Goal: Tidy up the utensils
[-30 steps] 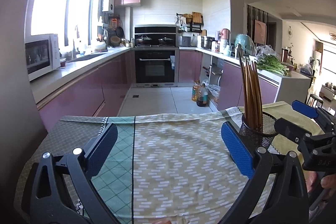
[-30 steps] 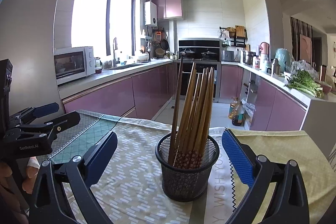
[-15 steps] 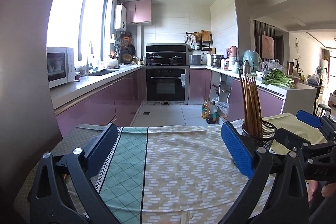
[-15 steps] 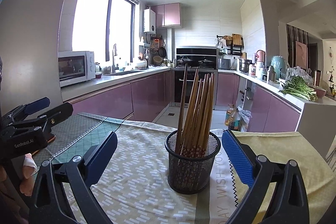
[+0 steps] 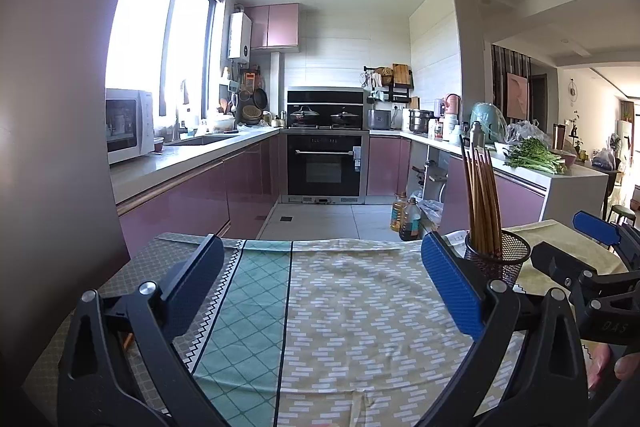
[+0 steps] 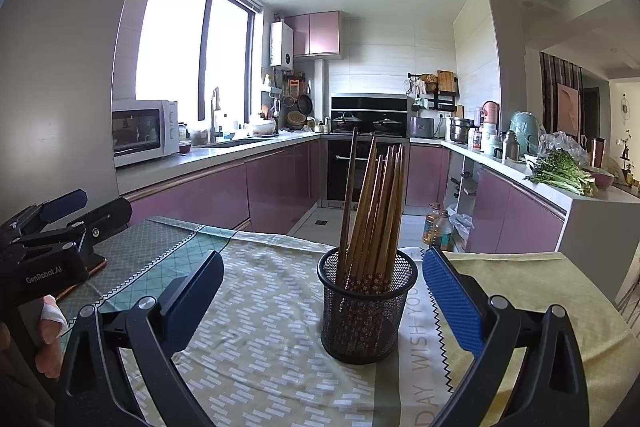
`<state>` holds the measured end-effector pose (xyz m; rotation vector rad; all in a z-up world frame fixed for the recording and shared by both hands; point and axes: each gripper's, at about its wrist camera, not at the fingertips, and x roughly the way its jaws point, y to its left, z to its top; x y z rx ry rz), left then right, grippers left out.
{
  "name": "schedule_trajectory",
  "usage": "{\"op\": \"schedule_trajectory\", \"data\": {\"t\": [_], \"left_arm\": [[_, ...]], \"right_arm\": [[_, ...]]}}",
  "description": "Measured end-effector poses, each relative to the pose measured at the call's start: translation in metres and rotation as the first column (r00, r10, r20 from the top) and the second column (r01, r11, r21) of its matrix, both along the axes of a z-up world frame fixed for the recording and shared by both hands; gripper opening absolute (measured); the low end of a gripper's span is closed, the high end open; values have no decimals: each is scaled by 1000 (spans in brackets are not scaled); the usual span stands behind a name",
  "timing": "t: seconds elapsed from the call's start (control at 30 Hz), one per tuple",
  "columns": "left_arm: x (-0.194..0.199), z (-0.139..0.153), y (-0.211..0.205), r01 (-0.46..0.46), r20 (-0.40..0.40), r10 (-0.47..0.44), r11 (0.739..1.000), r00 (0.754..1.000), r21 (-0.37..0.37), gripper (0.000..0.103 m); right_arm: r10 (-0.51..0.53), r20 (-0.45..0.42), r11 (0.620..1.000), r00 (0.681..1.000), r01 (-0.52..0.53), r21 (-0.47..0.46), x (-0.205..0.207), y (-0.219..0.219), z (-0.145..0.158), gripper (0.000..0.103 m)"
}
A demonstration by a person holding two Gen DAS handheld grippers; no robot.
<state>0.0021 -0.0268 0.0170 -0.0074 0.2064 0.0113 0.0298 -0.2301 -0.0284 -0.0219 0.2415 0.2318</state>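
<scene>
Many brown chopsticks (image 6: pixel 370 211) upright in black mesh cup (image 6: pixel 366 311)

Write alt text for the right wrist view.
A black mesh holder full of upright wooden chopsticks stands on a patterned tablecloth, centred ahead of the open right hand-held gripper. A pink-cabinet kitchen lies behind.

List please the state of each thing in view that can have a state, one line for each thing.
left gripper: open, holds nothing
right gripper: open, holds nothing, mesh cup in front of it
mesh cup: upright on the tablecloth, holds chopsticks
chopsticks: standing in the cup, leaning
tablecloth: spread flat on the table
oven: door closed
microwave: door closed
pots: lids on
</scene>
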Motion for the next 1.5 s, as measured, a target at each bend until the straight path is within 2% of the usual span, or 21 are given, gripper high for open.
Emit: {"op": "schedule_trajectory", "data": {"t": [1.5], "left_arm": [[-7,1,-5,-3,4,3,1000,1000,12,97]], "right_arm": [[-20,-8,1000,1000,20,21,-1,-2,0,96]]}}
